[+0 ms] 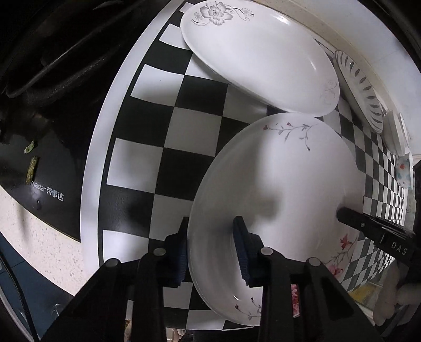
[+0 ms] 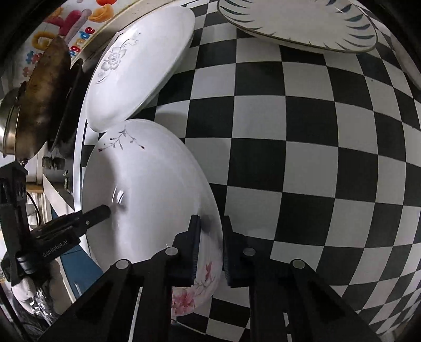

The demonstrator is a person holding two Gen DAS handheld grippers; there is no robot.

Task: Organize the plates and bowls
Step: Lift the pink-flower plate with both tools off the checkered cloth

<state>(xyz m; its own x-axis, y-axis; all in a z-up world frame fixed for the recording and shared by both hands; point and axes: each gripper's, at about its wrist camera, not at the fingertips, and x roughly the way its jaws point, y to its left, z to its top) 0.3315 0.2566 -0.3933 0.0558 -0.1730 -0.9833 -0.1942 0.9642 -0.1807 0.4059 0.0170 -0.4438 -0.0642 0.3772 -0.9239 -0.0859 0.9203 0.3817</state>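
A white plate with a thin vine pattern lies on a plate with pink flowers. My left gripper straddles the stack's left rim, one finger under and one over. My right gripper straddles the right rim the same way; it shows in the left wrist view. A white plate with a grey flower sits behind. A leaf-rimmed plate lies farther back.
A black-and-white checkered mat covers the counter. A black induction cooker with a pan stands at the left. A small patterned bowl sits at the far right.
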